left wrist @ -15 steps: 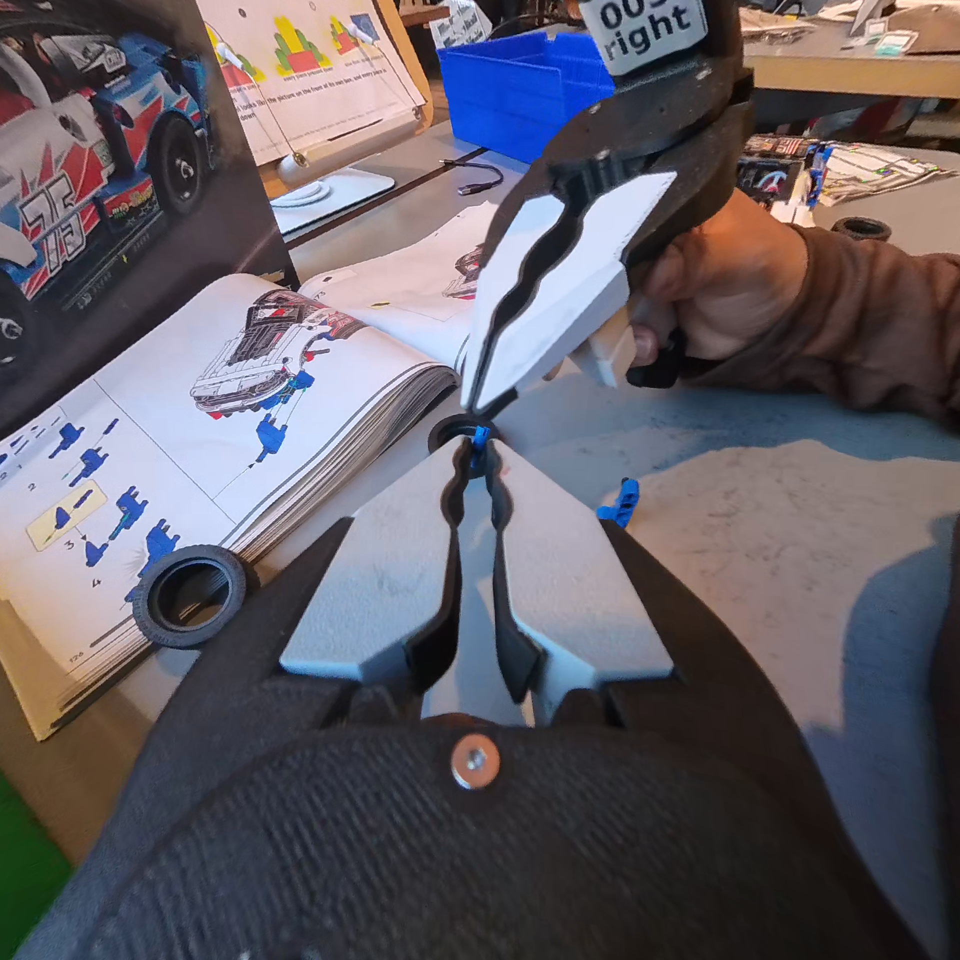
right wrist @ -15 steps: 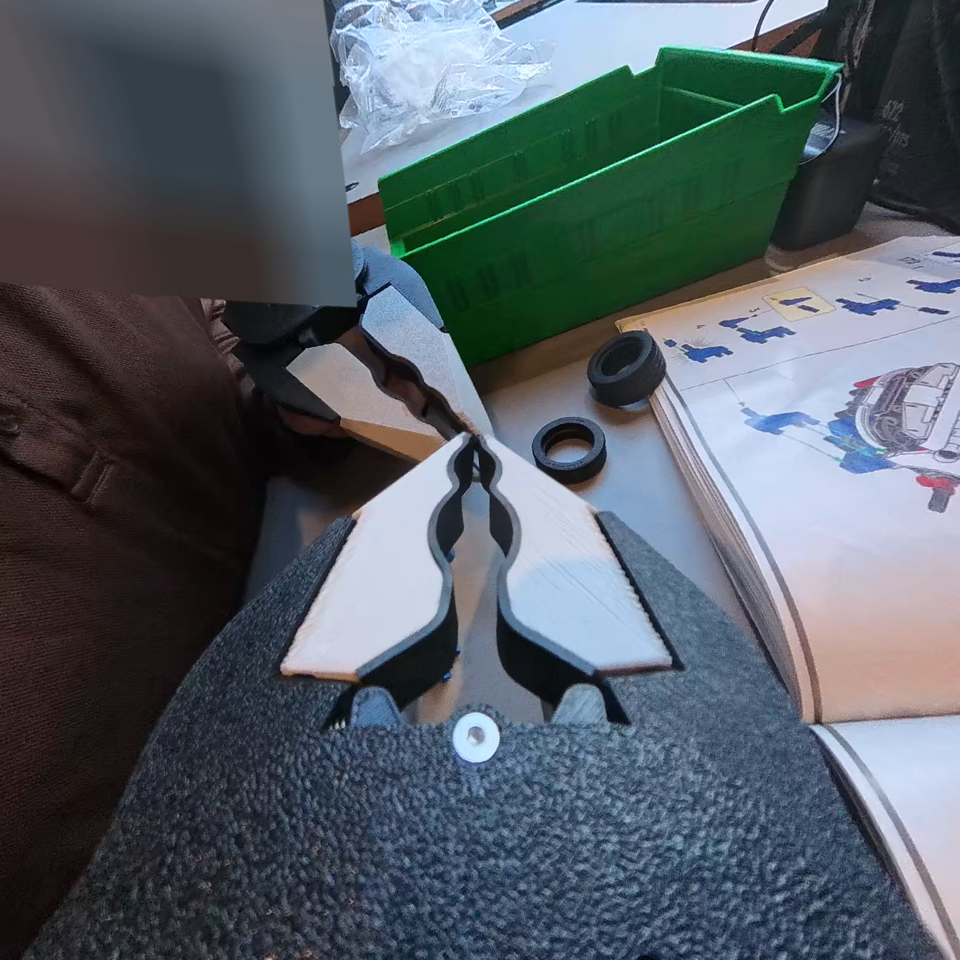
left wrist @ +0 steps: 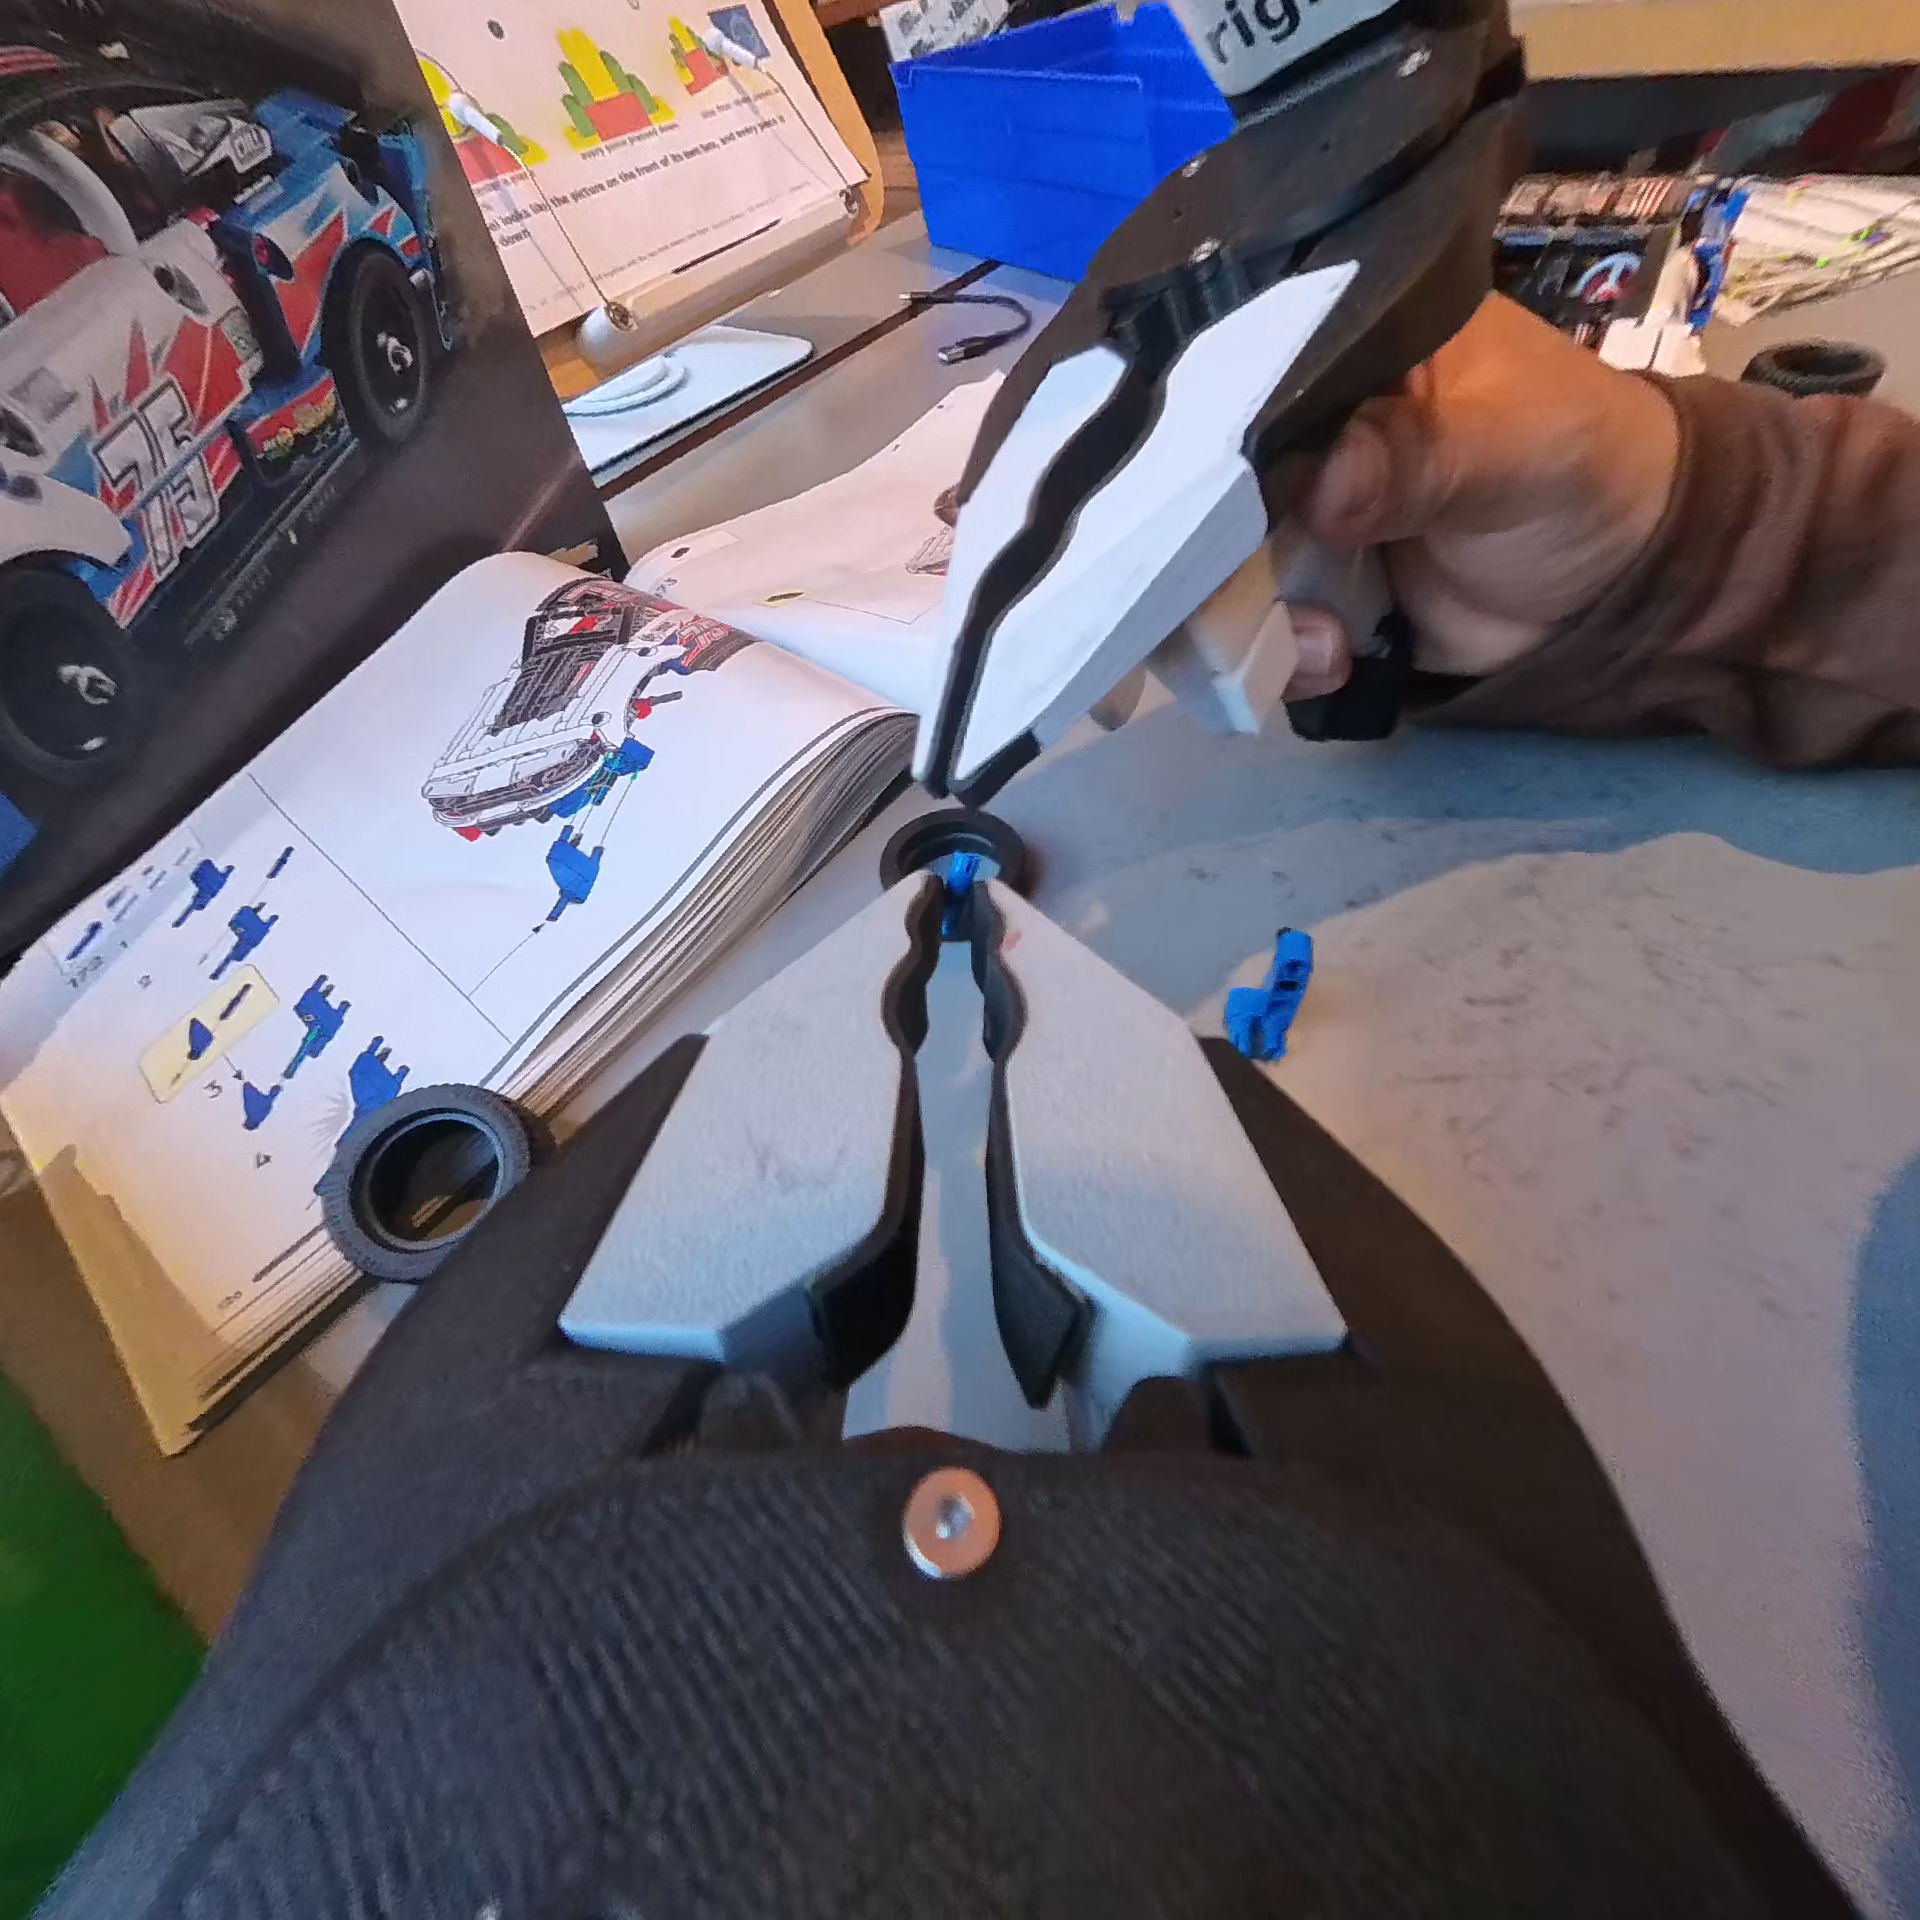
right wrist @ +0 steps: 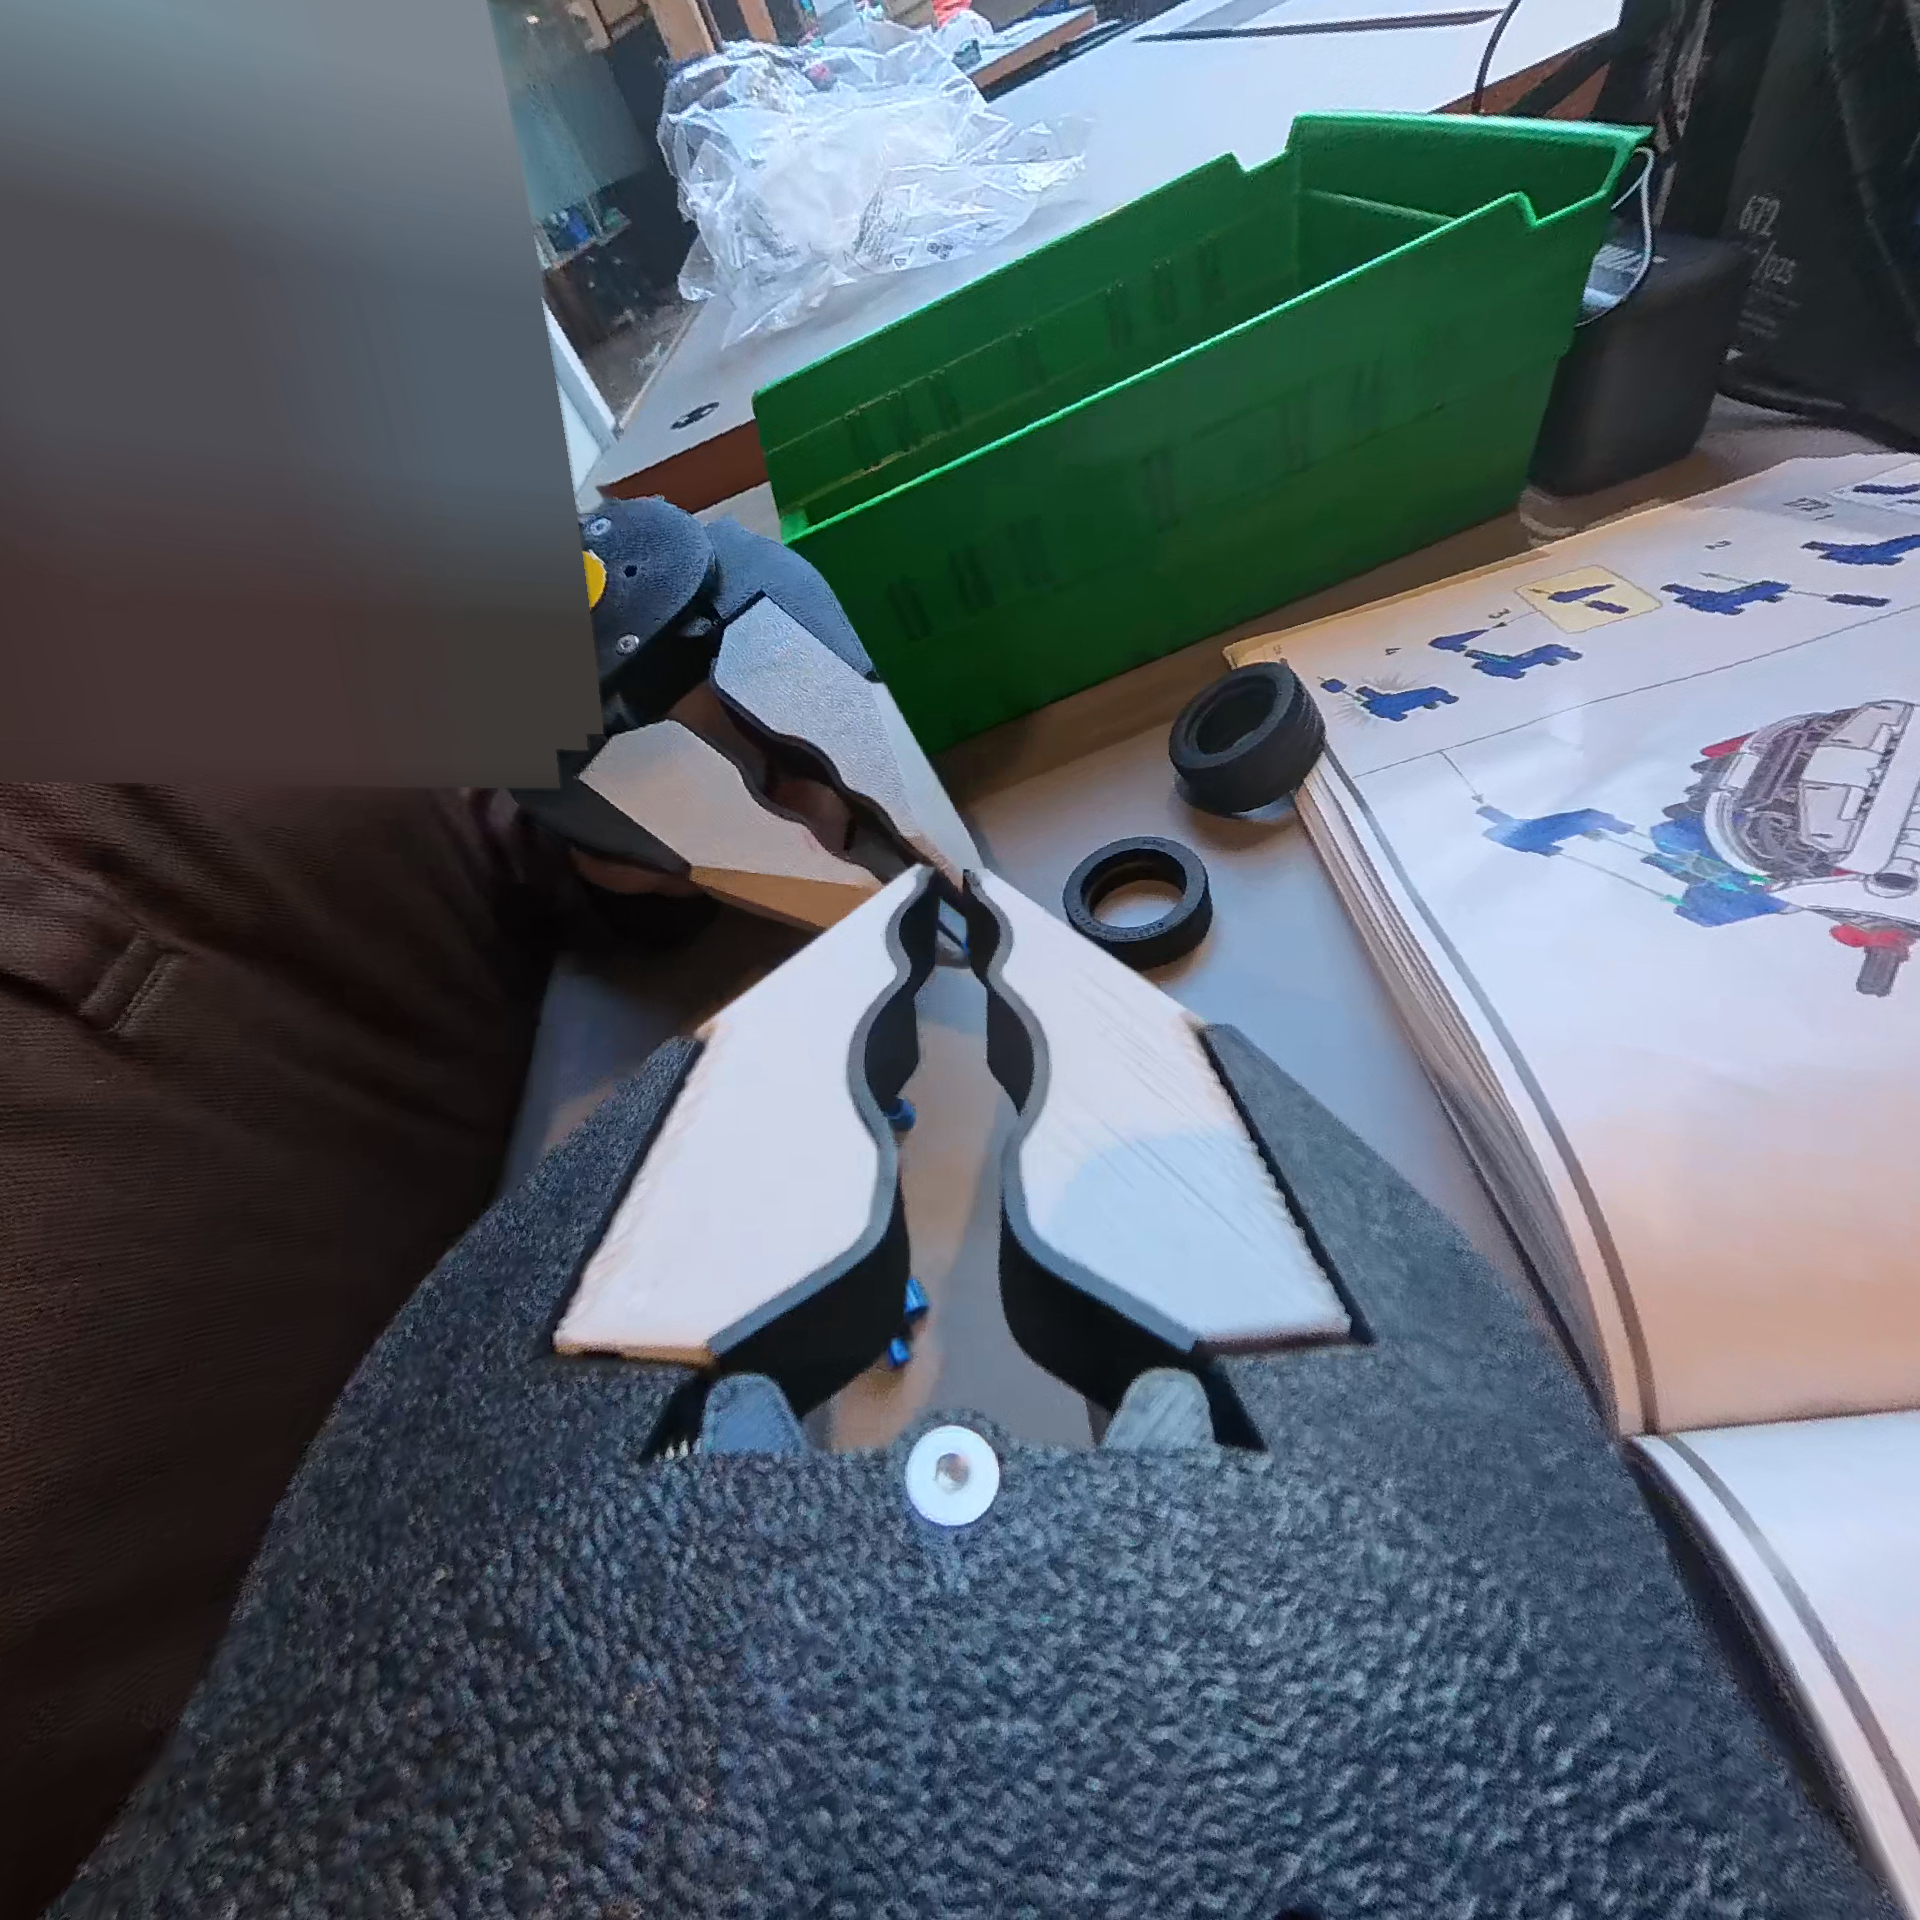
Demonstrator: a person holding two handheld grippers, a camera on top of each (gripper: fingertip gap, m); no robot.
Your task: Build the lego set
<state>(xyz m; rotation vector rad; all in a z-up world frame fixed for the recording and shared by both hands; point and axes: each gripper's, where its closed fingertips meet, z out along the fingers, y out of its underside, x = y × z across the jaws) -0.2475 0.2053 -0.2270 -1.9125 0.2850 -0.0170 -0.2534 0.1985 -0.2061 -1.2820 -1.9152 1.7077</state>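
Two sets of fingers meeting tip to tip over the table.

My left gripper [left wrist: 958, 883] is clenched on a small blue lego pin [left wrist: 957, 891] at its tips. My right gripper [right wrist: 948, 891] has its fingers nearly together, holding nothing I can make out. A second blue piece [left wrist: 1268, 995] lies loose on the table [left wrist: 1558, 1143], just right of my left fingers, with a black tyre [right wrist: 1138, 902] beside the open instruction booklet [left wrist: 540, 831].
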